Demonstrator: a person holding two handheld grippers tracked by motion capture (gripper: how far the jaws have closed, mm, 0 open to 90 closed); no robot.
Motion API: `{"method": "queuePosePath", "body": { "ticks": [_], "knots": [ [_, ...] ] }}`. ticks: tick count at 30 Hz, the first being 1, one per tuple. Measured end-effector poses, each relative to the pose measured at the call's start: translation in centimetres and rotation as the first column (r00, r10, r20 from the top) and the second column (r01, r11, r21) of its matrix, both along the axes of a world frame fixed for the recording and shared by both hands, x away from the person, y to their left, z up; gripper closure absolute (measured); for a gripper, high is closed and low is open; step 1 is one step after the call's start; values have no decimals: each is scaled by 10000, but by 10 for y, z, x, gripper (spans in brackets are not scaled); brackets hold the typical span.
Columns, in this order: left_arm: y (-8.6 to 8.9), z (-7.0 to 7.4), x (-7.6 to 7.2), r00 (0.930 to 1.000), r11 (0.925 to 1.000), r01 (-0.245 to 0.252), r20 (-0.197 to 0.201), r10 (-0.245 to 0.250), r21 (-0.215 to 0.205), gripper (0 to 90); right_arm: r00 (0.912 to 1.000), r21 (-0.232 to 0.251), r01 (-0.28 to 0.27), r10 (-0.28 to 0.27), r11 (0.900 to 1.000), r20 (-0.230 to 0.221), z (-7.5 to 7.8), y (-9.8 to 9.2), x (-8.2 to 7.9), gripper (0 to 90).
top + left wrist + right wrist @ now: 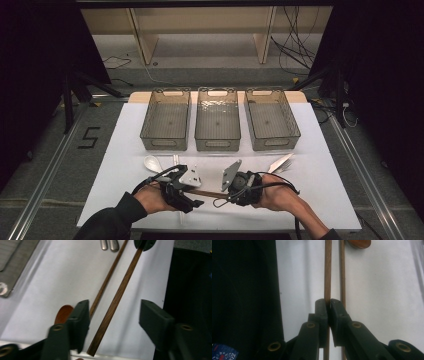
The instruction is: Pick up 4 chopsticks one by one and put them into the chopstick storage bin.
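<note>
Your right hand-held gripper [328,305] is clamped tight on a wooden chopstick [327,270]; in the right gripper view the stick runs straight up out of the pinched jaws, and you can see it lifted off the white bench [320,170]. In the high view that same chopstick [207,193] spans the gap between your two hands, near the front edge of the bench.

Your left hand-held gripper [113,315] isn't grasping anything. The chopstick [117,297] passes between its jaws, but neither pad touches it and there's bench showing on both sides of the stick. So it's loose around the stick, about half open.

A second chopstick [107,280], thinner looking, lies flat on the bench just beside the held one, almost parallel to it. In the right gripper view it sits right next to the held stick [342,272]. A brown wooden spoon bowl [63,314] sits just past the second chopstick, partly hidden behind the left jaw.

Farther from the held chopstick, toward the back of the bench, there's a white soup spoon [152,163] on your left side and a metal fork [280,164] on your right. Beyond those, three clear plastic bins [218,145] stand side by side in a row.
</note>
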State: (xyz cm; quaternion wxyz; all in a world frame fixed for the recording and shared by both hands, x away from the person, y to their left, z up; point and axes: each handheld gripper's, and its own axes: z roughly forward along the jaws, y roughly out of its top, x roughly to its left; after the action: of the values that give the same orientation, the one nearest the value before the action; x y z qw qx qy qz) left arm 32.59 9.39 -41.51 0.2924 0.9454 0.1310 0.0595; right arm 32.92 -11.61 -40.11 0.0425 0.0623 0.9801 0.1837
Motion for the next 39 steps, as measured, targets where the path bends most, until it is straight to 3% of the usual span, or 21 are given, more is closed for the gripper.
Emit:
{"method": "queuePosePath", "body": {
  "ticks": [7, 10, 13, 24, 33, 37, 39],
  "knots": [
    [-5, -3, -1, 9993, 9982, 358, 106, -363, 477, 537, 9998, -31, -195, 195, 9998, -50, -1, 3, -2, 855],
    [-7, -5, 1, 9987, 9966, 495, -144, -486, 654, 561, 9993, -15, -342, 341, 9994, -164, -3, 4, -2, 855],
    [-10, -7, -1, 9975, 9933, 710, -109, -703, 907, 589, 9991, -109, -387, 385, 9992, -203, -3, 5, -4, 855],
    [-12, -9, -5, 9914, 9855, 1305, -93, -1302, 1088, 764, 9974, -7, -659, 658, 9978, -285, -5, 6, -6, 855],
    [-14, -12, -12, 9732, 9629, 2297, -240, -2286, 1414, 829, 9950, -30, -893, 891, 9960, -456, -7, 6, -7, 844],
    [-11, -12, -11, 9715, 9614, 2371, -333, -2348, 1398, 833, 9952, 60, -789, 791, 9969, -574, -6, 4, -6, 822],
    [-9, -13, -9, 9751, 9648, 2217, -322, -2194, 1416, 833, 9981, 134, -406, 411, 9991, -465, -3, 2, -4, 746]
  ]
}}
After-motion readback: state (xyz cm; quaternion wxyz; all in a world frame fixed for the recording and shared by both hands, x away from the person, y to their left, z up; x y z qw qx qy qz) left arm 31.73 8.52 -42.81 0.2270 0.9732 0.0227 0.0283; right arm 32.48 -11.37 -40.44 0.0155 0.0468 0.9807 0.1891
